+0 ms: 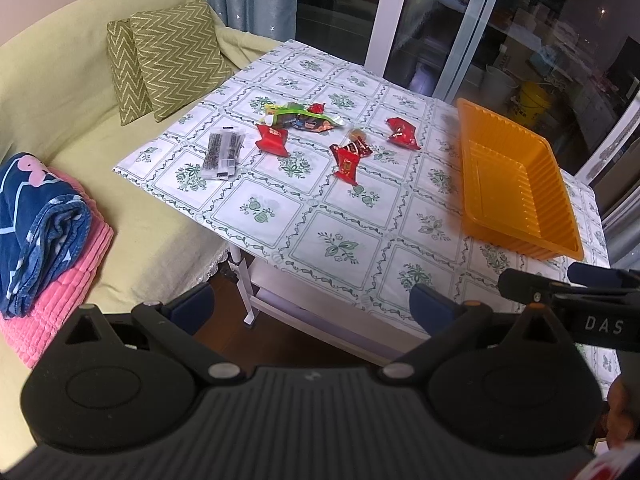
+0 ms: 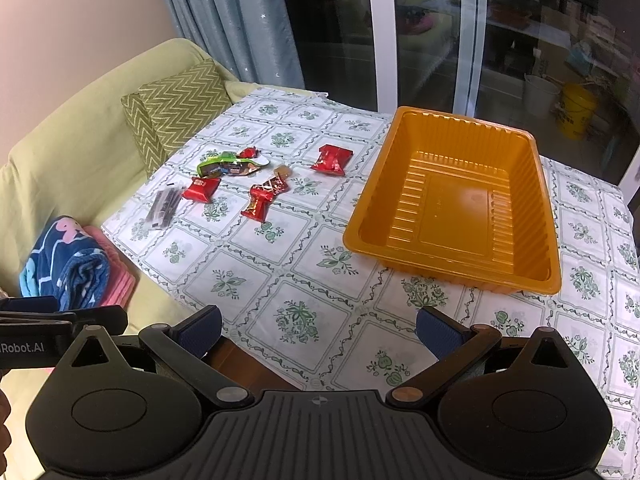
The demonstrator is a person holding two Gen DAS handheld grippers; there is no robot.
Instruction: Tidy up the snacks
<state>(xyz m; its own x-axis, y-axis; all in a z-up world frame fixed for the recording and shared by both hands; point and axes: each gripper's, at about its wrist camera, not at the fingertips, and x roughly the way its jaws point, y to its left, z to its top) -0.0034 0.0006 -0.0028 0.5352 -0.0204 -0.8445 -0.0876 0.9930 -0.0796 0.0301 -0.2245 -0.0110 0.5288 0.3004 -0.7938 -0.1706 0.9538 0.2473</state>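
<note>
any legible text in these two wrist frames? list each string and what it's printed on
"DAS" – on the right gripper body, at the edge of the left wrist view; cut off.
"Robot.AI" – on the left gripper body, at the edge of the right wrist view; start cut off.
Red snack packets, green snack bag: print too small to read.
Orange tray: none.

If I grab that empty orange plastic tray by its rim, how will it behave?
The orange tray looks thin-walled and ribbed, so it is probably light and may flex or twist from a one-sided rim pinch. Empty, it would likely slide easily on the tablecloth if pushed.
</note>
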